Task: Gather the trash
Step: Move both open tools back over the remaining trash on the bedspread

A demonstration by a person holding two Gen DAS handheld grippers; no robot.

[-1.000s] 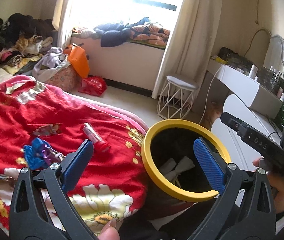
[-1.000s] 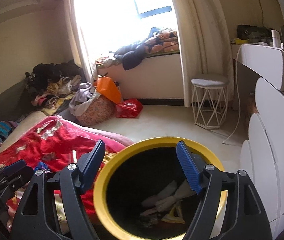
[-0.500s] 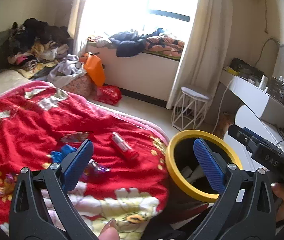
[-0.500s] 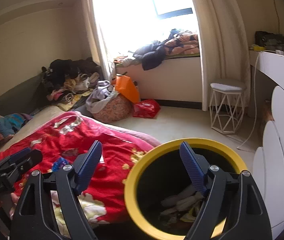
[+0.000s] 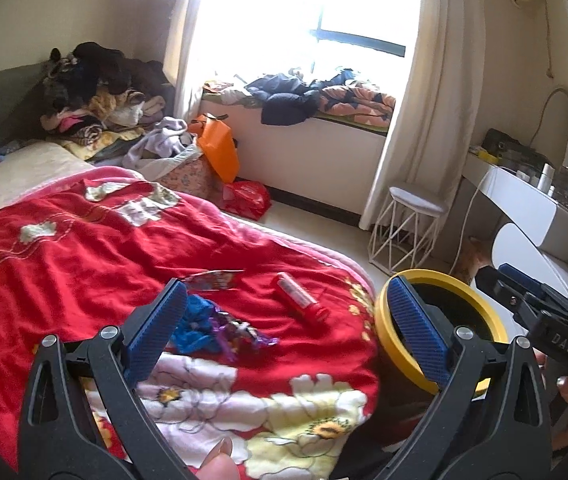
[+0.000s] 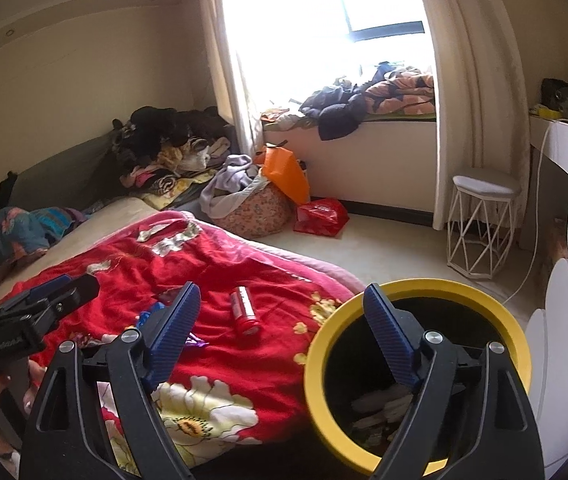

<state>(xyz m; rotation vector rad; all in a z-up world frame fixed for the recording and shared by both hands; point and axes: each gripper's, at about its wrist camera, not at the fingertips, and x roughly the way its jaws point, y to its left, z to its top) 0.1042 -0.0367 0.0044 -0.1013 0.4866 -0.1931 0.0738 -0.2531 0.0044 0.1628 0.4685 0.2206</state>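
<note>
A black bin with a yellow rim point(image 5: 483, 312) point(image 6: 423, 288) stands beside the bed and holds some white scraps point(image 6: 383, 404). On the red flowered blanket point(image 5: 84, 248) point(image 6: 204, 264) lie a red tube point(image 5: 301, 302) point(image 6: 244, 312), a blue and purple wrapper bundle point(image 5: 212, 328) and a flat foil wrapper point(image 5: 212, 280). My left gripper point(image 5: 284, 324) is open and empty above the blanket, the bundle near its left finger. My right gripper point(image 6: 280, 332) is open and empty, its right finger over the bin's rim. The right gripper also shows in the left wrist view point(image 5: 543, 320).
A white wire stool point(image 5: 407, 232) point(image 6: 483, 224) stands by the curtain. A red bag point(image 6: 321, 216), an orange bag point(image 6: 285, 172) and a basket of clothes point(image 6: 252, 212) sit on the floor by the window seat. A white dresser point(image 5: 531, 216) is at the right.
Both grippers have swung left and back from the bin toward the bed. The bin has shifted right in both views and more of the blanket and its litter shows.
</note>
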